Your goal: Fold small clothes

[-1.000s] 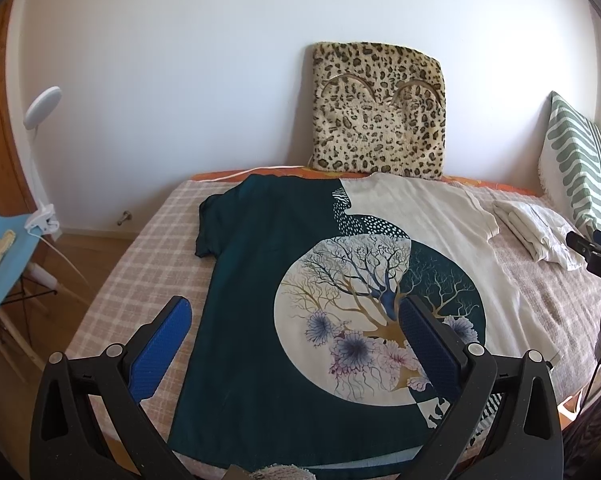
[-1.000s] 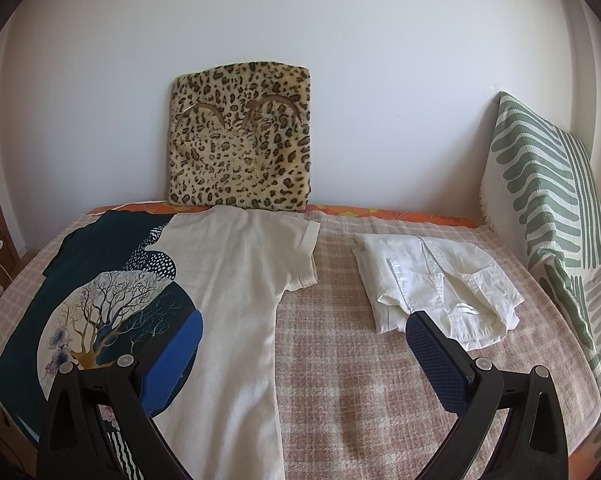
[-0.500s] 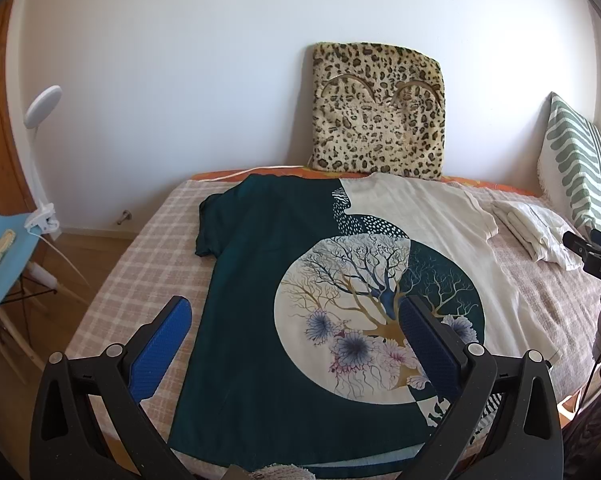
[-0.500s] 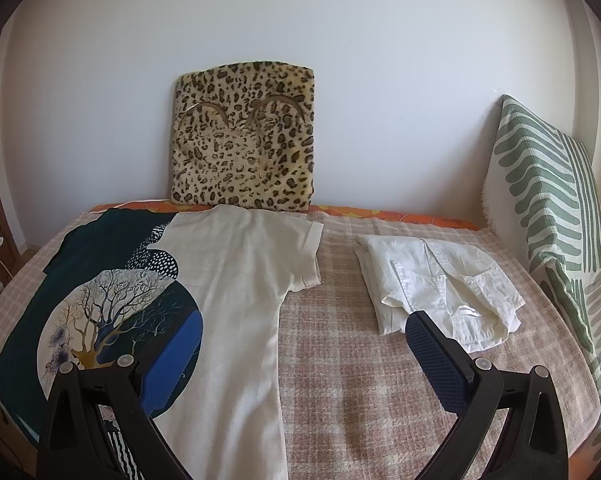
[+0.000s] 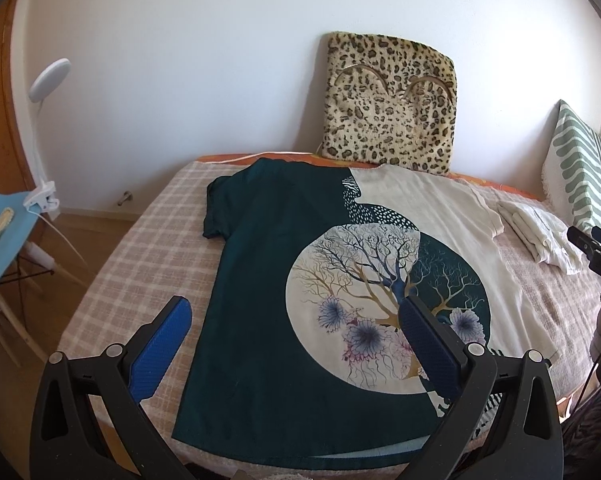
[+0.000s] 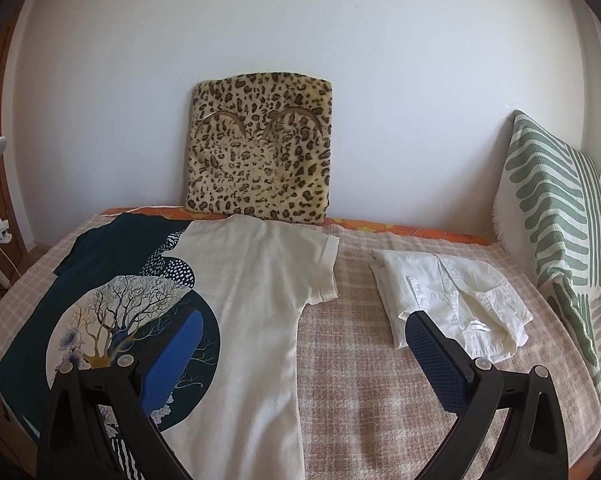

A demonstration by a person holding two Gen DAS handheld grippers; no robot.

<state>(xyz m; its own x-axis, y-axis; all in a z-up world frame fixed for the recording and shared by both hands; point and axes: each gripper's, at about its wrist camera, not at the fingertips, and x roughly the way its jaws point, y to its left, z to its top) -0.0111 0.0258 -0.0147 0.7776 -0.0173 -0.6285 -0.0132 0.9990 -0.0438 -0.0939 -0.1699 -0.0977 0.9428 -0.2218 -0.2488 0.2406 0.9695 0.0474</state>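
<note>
The t-shirt is spread flat along the bed's left and near edges, unfolded. The left gripper and right gripper are held above it, jaws apart, nothing grasped. The sleeves are best pinched first and drawn inward evenly. A folded white shirt is seen near the right edge. No containers are visible.

— Item one? — T-shirt, half dark teal, half cream, with a round tree-and-flowers print. Spread flat and unfolded, sleeves out, collar end touching the foot of the leopard-print cushion.

— Item two? — White shirt, already folded into a loose, rumpled bundle, label showing. It lies to the right of the cushion, apart from the T-shirt's cream sleeve.
</note>
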